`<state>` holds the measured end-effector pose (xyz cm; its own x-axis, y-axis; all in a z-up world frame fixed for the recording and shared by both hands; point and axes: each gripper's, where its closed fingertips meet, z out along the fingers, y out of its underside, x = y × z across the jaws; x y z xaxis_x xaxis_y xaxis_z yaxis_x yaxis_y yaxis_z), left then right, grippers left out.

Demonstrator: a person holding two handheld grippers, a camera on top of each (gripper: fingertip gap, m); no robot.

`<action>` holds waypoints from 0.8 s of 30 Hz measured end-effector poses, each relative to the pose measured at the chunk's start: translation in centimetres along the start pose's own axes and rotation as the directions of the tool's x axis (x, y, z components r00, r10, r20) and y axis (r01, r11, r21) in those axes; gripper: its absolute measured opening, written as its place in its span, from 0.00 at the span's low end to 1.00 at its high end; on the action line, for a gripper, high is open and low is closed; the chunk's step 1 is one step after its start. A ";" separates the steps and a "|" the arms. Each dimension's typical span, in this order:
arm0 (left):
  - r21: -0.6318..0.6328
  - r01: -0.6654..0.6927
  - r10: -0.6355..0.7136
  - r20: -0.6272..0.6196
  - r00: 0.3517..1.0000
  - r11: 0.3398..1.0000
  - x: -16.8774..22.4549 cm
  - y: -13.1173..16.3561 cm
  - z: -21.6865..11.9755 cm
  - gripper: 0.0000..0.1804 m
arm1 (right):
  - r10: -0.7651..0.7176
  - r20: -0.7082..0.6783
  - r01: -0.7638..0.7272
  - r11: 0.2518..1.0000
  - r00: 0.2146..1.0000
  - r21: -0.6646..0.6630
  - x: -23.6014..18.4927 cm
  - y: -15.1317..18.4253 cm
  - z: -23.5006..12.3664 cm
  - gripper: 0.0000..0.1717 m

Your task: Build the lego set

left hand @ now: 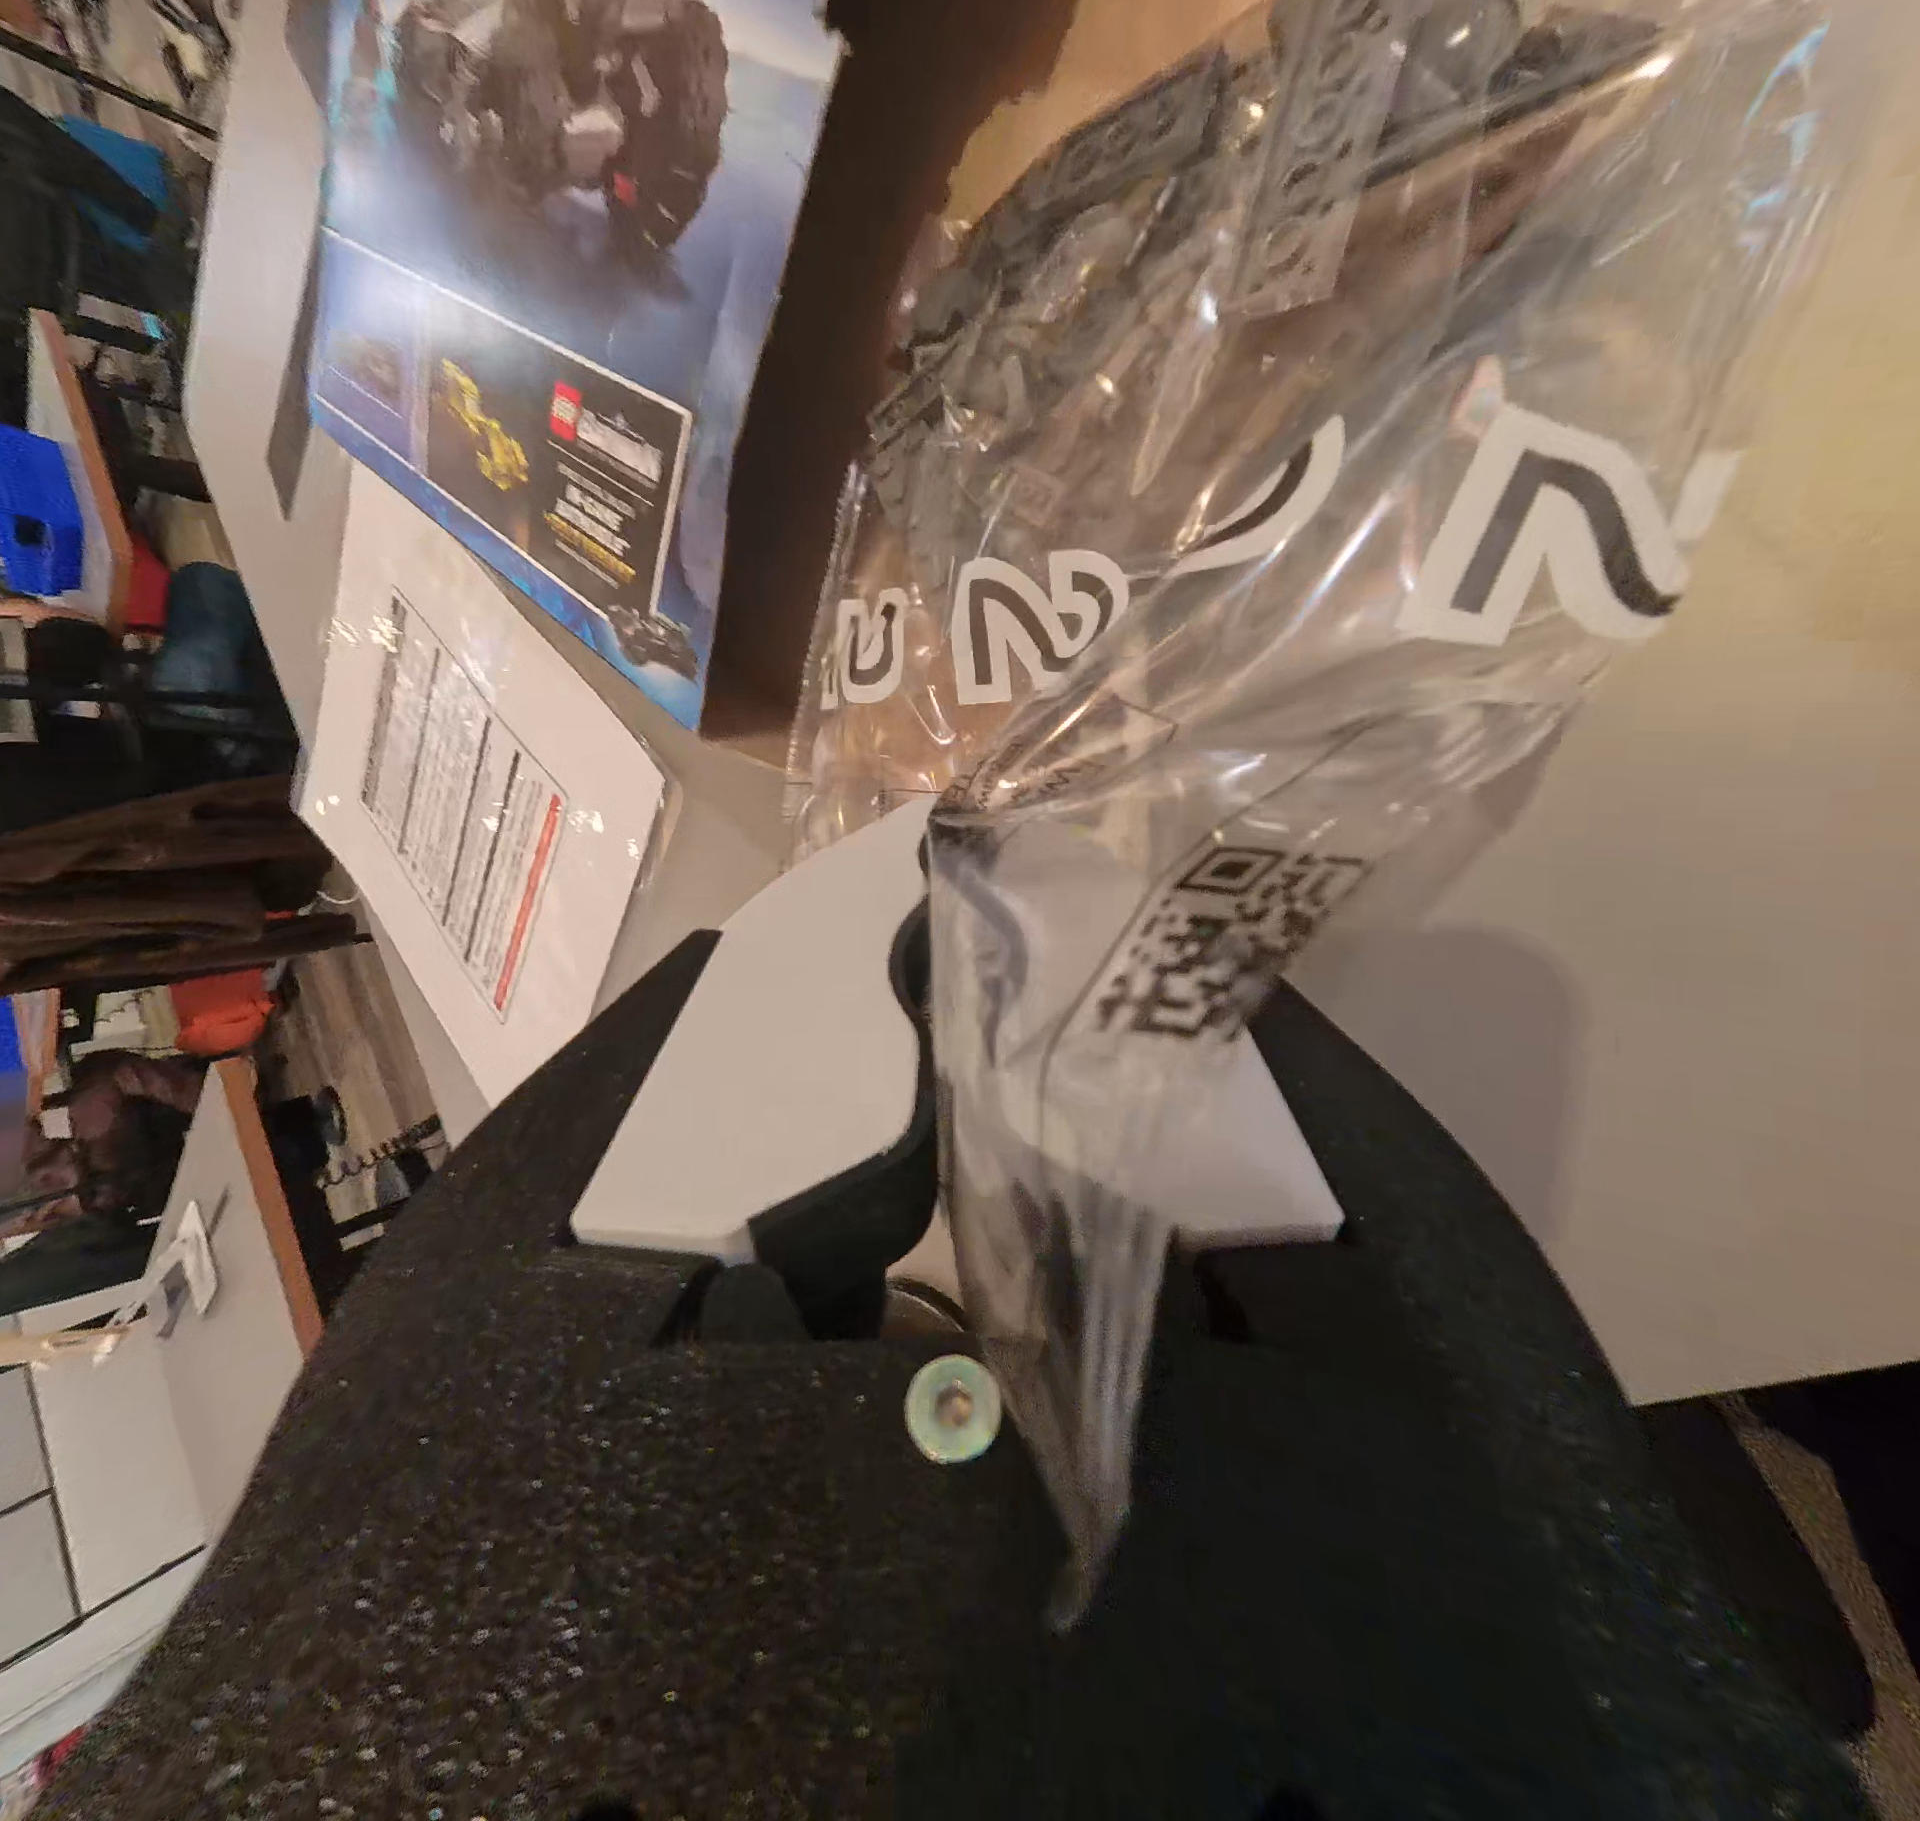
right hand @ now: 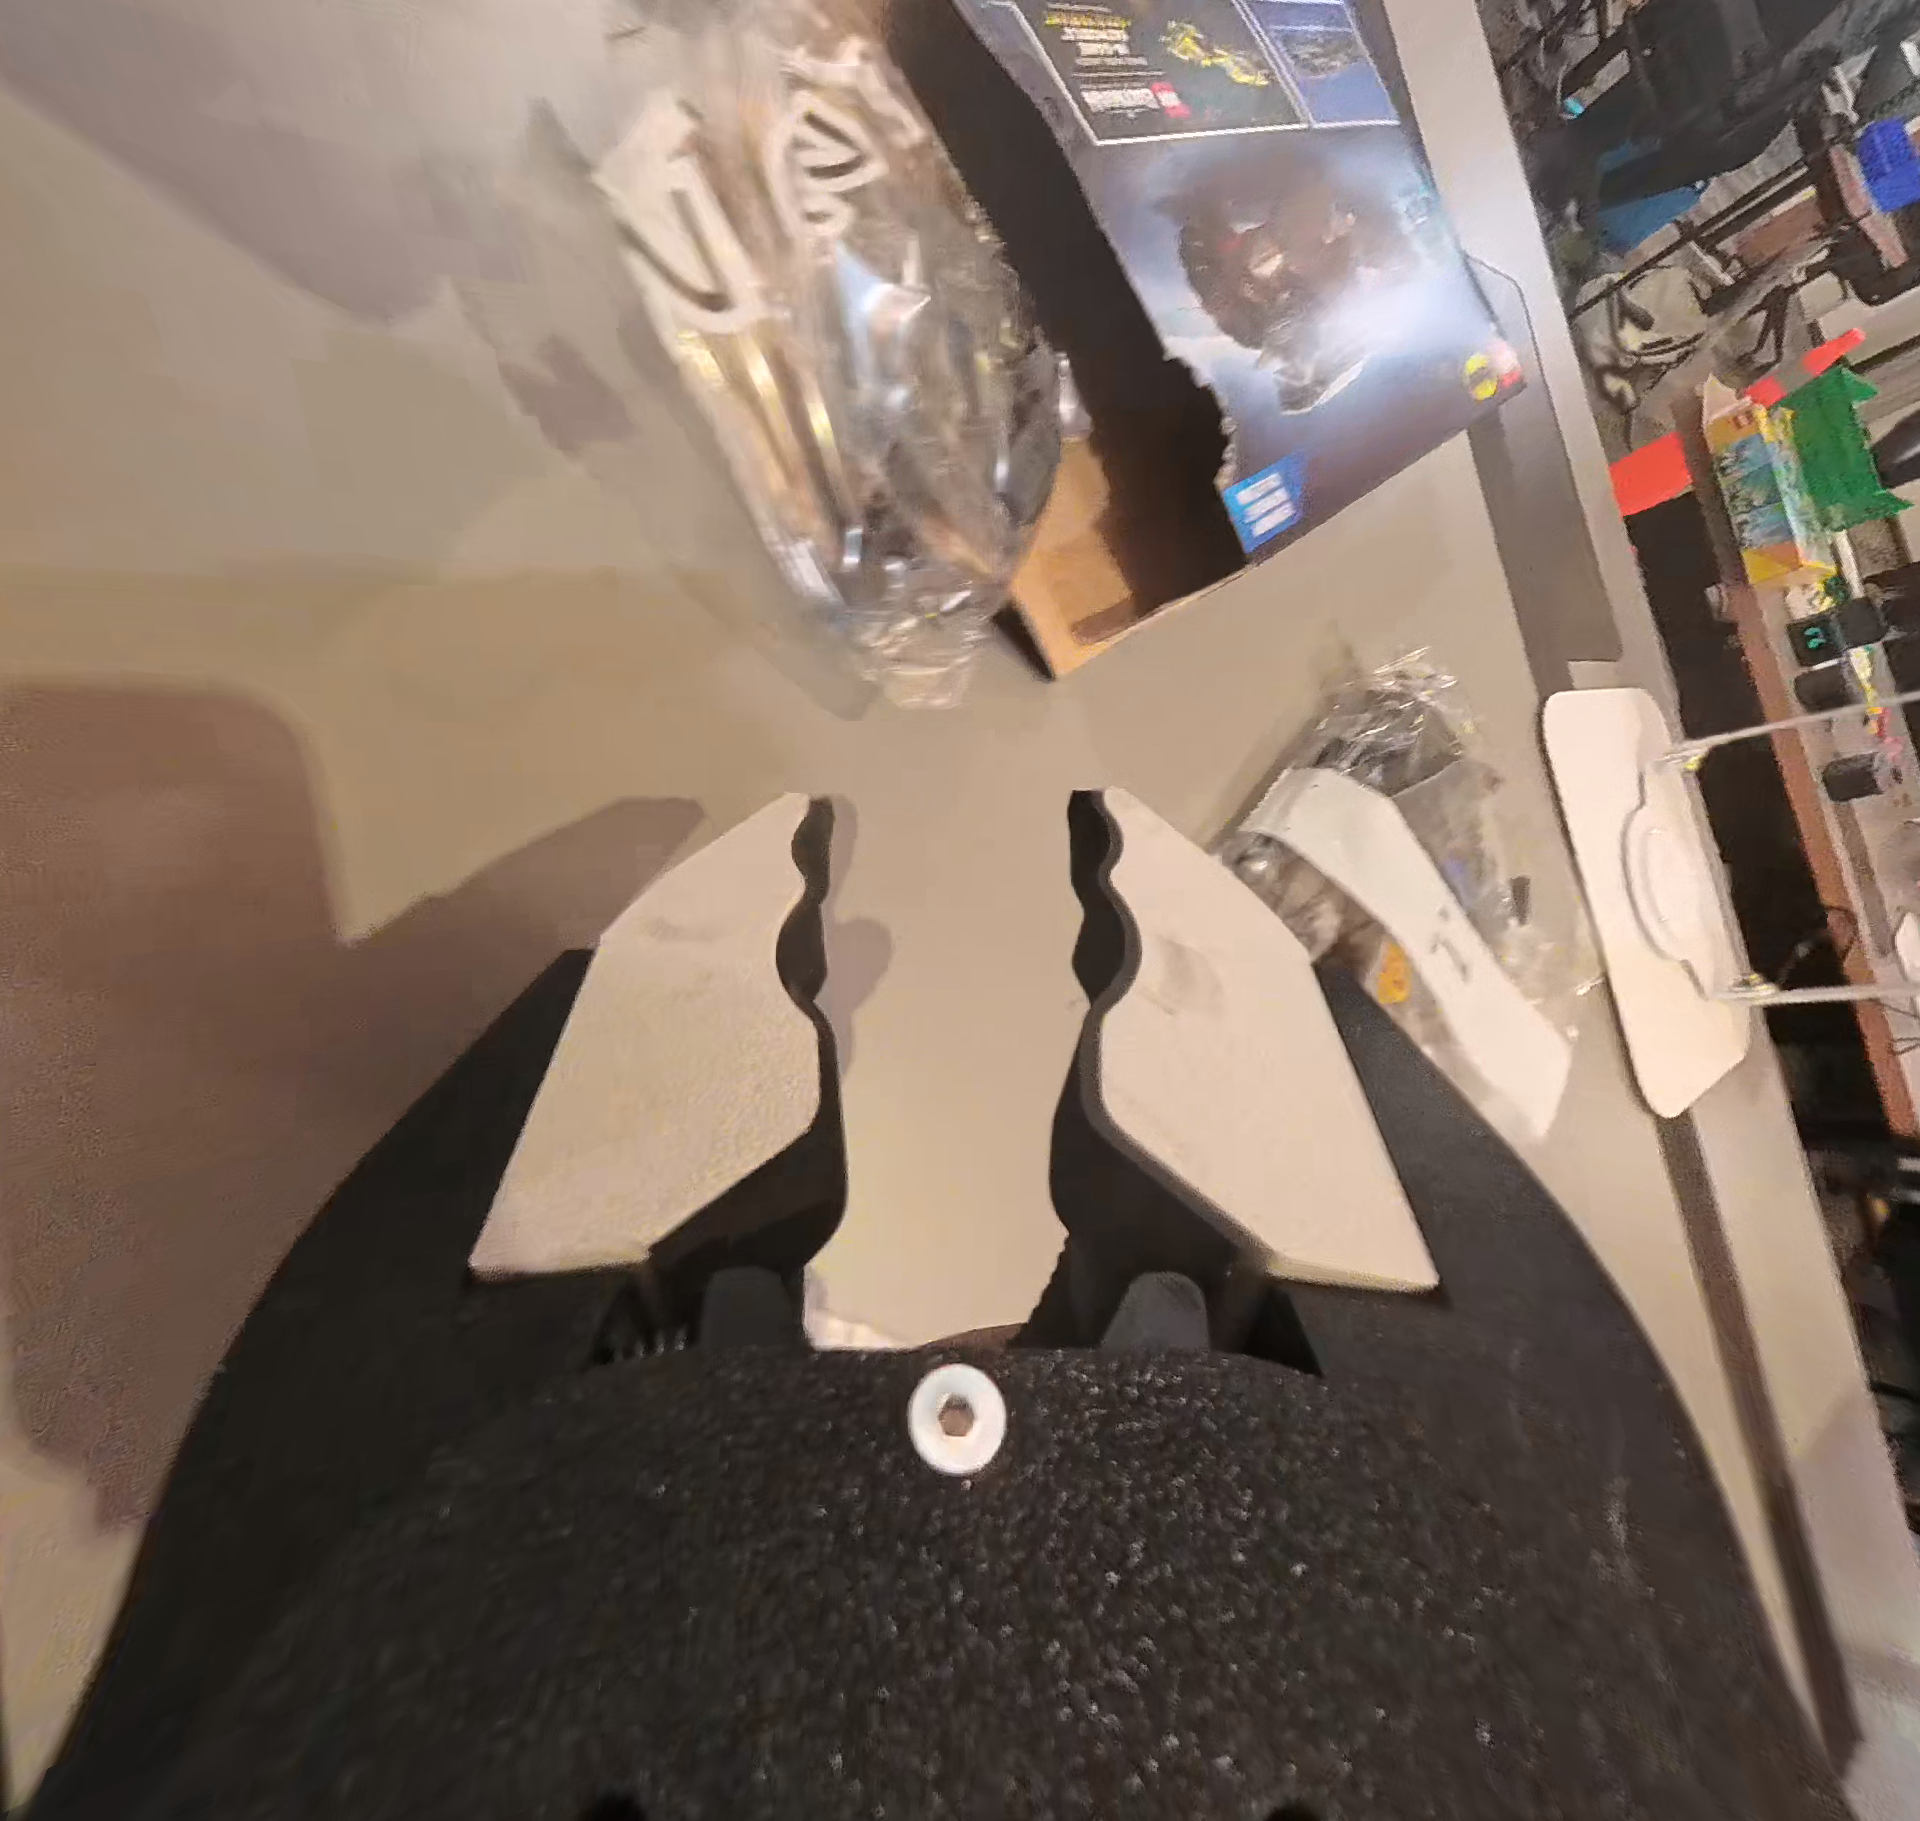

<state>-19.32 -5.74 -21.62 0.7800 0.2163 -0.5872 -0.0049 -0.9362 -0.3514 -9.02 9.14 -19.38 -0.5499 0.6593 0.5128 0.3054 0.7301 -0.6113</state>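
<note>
On the grey table (right hand: 312,213), your left gripper (left hand: 930,826) pinches a clear bag of grey bricks (left hand: 1195,369) by its edge, held just outside the torn-open box (right hand: 1299,213). Your right gripper (right hand: 951,815) hovers spread and empty; another bag (right hand: 1392,836) lies right.

cluttered workshop: grey table (right hand: 312,421), equipment-laden shelves (right hand: 1829,317)

The clear bag (left hand: 1299,400) drapes over the left gripper's (left hand: 940,826) right finger, hiding it. In the right wrist view that bag, at 12 o'clock, is motion-blurred; a second bag (right hand: 1392,836) at 3 o'clock sits partly behind a finger (right hand: 1226,992).
</note>
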 end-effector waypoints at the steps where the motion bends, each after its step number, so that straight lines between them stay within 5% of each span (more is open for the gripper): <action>1: -0.008 0.000 0.000 -0.012 1.000 1.000 0.0 0.4 0.1 0.00 | -0.003 -0.001 0.003 1.000 1.000 -0.008 0.9 -0.4 0.3 0.27; 8: 0.047 0.143 -0.141 -0.030 0.990 0.989 -1.0 1.1 0.8 0.00 | 0.286 0.109 -0.288 0.957 0.952 0.012 6.7 -4.0 5.5 0.28; 12: 0.074 0.207 -0.208 -0.005 0.978 0.975 -2.1 0.7 1.0 0.00 | 0.414 0.100 -0.401 0.907 0.905 -0.130 6.5 -1.7 11.0 0.32; 14: 0.082 0.222 -0.225 0.027 0.974 0.972 -2.9 0.4 1.0 0.00 | 0.449 0.061 -0.435 0.885 0.891 -0.169 6.8 -0.4 12.8 0.28; 17: 0.085 0.265 -0.272 0.083 0.959 0.961 -4.3 0.3 0.9 0.00 | 0.478 0.070 -0.461 0.871 0.876 -0.169 6.6 0.3 14.0 0.05; 24: 0.089 0.490 -0.492 0.294 0.819 0.867 -6.9 4.7 1.2 0.00 | 0.456 0.119 -0.437 0.886 0.882 -0.157 4.6 -1.0 13.5 0.02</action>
<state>-25.49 -11.35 -20.06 0.4577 0.7196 -0.5222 0.3222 -0.6817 -0.6569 -22.34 9.06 -24.57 -0.4381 0.8932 0.1013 0.6328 0.3865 -0.6709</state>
